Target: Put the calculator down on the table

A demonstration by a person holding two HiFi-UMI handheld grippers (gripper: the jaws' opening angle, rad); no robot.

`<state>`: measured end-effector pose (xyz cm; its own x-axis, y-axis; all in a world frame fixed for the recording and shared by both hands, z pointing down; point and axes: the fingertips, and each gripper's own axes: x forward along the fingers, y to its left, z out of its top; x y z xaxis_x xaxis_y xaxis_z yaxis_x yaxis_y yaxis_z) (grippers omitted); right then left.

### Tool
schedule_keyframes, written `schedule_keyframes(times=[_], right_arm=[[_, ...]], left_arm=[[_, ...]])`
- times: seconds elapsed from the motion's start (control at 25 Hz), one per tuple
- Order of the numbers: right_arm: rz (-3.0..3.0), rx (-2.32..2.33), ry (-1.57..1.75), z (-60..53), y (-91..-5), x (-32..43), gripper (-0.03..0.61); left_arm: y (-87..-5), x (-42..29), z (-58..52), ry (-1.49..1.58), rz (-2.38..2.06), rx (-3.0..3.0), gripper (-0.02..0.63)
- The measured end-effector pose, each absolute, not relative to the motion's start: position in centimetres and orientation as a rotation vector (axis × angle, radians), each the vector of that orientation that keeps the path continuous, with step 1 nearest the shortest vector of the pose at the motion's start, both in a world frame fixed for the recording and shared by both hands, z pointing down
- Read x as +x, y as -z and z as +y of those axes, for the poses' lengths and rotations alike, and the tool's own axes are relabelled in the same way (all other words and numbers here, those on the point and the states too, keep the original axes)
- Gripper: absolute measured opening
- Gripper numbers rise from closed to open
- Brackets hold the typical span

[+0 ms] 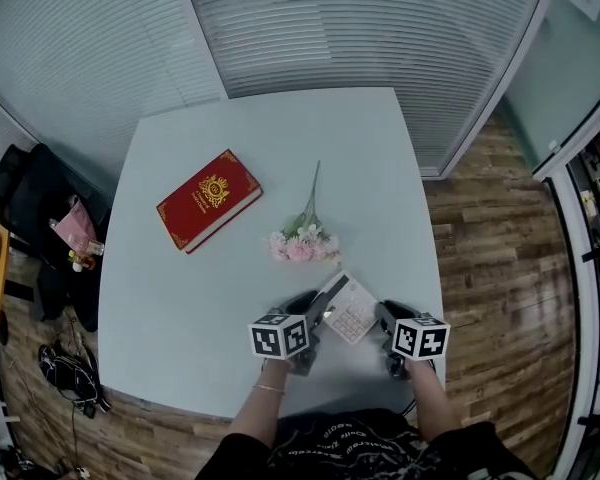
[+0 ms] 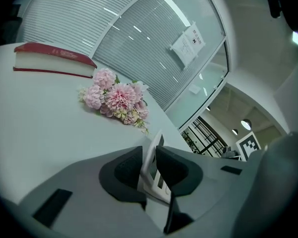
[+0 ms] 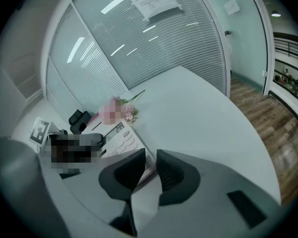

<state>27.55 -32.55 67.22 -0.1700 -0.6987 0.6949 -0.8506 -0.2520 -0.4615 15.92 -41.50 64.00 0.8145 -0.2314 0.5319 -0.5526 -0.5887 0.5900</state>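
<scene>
A white calculator (image 1: 350,310) hangs tilted just above the near part of the pale table (image 1: 180,308), held between both grippers. My left gripper (image 1: 323,317) has the calculator's left edge (image 2: 150,150) standing upright in its jaws and filling the gap between the pads. My right gripper (image 1: 384,317) clamps the opposite corner. In the right gripper view the keypad and lit display (image 3: 120,137) stretch away from the right gripper (image 3: 150,170). The left gripper (image 2: 149,166) points toward the flowers.
A red book (image 1: 208,199) lies at the table's left. A pink flower sprig (image 1: 302,243) lies mid-table, just beyond the calculator. A black chair with bags (image 1: 30,203) stands off the left edge. Wooden floor (image 1: 500,248) runs along the right, glass walls behind.
</scene>
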Motion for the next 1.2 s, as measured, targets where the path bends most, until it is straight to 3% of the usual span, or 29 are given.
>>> schedule_keyframes(times=[0.12, 0.2, 0.28, 0.36, 1.2], right_arm=[[-1.777, 1.939, -1.396, -32.3, -67.4, 27.9, 0.102], [-1.771, 1.953, -1.402, -32.1, -67.4, 28.2, 0.151], [-1.808, 1.947, -1.410, -32.1, -67.1, 28.1, 0.240], [-1.847, 1.942, -1.389, -32.2, -66.7, 27.7, 0.283], [-2.101, 1.899, -0.745, -25.8, -56.6, 19.0, 0.290]], left_arm=[[-64.1, 15.8, -41.4, -0.527, -0.602, 2.203, 0.094], [-64.2, 15.7, -41.4, -0.538, -0.621, 2.204, 0.127], [-64.1, 15.6, -41.2, -0.538, -0.625, 2.206, 0.244], [-63.7, 15.3, -41.1, -0.536, -0.641, 2.218, 0.287], [-55.1, 4.6, -30.2, -0.443, -0.759, 2.535, 0.302]])
